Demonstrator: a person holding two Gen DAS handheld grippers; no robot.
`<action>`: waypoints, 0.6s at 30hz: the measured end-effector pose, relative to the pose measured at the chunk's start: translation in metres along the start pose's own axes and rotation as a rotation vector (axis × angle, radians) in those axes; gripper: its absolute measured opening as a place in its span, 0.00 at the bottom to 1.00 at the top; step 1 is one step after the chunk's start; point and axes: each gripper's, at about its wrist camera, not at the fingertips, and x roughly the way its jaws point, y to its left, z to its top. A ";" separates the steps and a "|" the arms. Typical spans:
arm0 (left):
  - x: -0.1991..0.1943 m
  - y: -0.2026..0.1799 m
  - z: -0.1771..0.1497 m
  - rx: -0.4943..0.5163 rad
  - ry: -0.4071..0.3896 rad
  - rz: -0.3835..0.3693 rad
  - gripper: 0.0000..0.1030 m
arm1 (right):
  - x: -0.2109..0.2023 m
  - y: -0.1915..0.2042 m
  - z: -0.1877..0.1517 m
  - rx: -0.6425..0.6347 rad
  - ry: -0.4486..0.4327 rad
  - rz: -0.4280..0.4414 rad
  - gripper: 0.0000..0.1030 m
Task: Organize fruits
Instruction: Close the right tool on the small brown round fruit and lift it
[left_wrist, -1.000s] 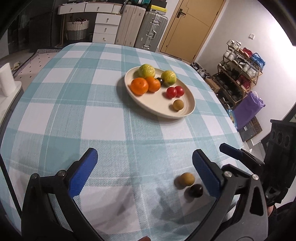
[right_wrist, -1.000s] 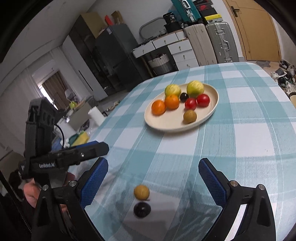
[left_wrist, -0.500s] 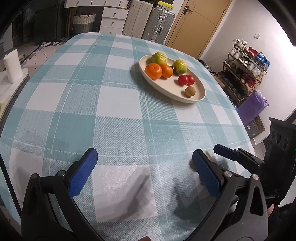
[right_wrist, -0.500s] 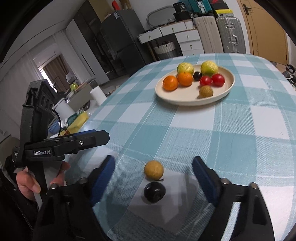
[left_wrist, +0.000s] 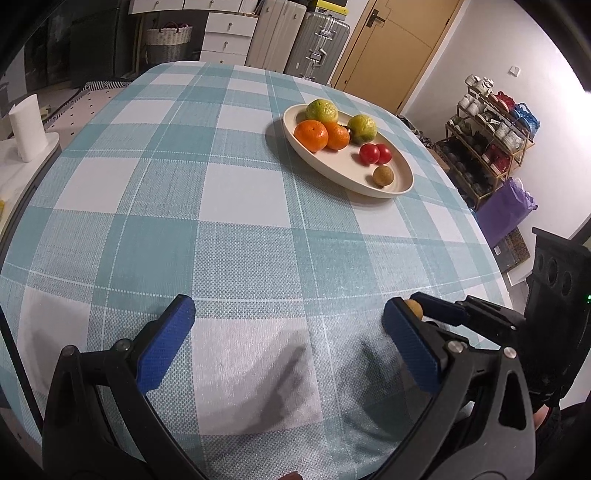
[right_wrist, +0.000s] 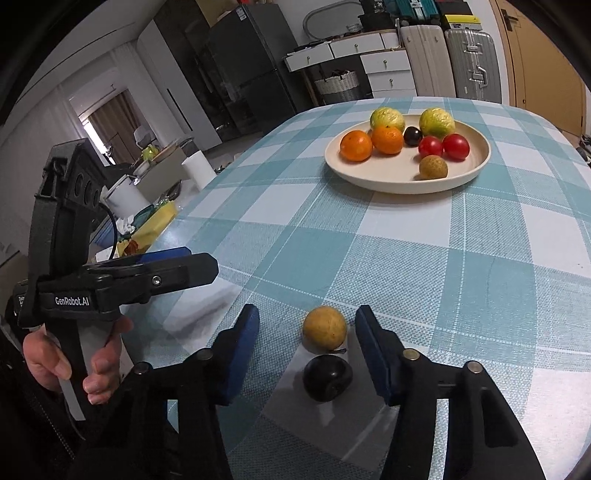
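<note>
Nearest me, the right gripper (right_wrist: 306, 332) is closing around the tan fruit (right_wrist: 324, 328), pads not yet touching it; the dark fruit (right_wrist: 327, 377) sits just behind and could get knocked or roll off. The left gripper (left_wrist: 288, 325) hangs spread, holding nothing. Farther off, the plate (right_wrist: 476, 168) already holds 8 fruits.

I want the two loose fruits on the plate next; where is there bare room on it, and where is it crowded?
The plate is bare along its near rim, left of the brown fruit and in front of the oranges. Its far half is crowded: green citrus, dark fruit and red tomatoes sit packed together.
</note>
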 end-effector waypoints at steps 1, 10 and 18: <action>0.000 -0.001 -0.001 0.001 0.001 0.000 0.99 | 0.001 0.001 0.000 -0.002 0.007 0.003 0.42; 0.001 -0.003 -0.001 0.005 0.005 -0.009 0.99 | 0.001 0.006 -0.001 -0.035 0.006 -0.002 0.23; 0.004 0.000 -0.002 -0.008 0.013 -0.010 0.99 | 0.001 0.011 0.001 -0.063 0.043 -0.026 0.23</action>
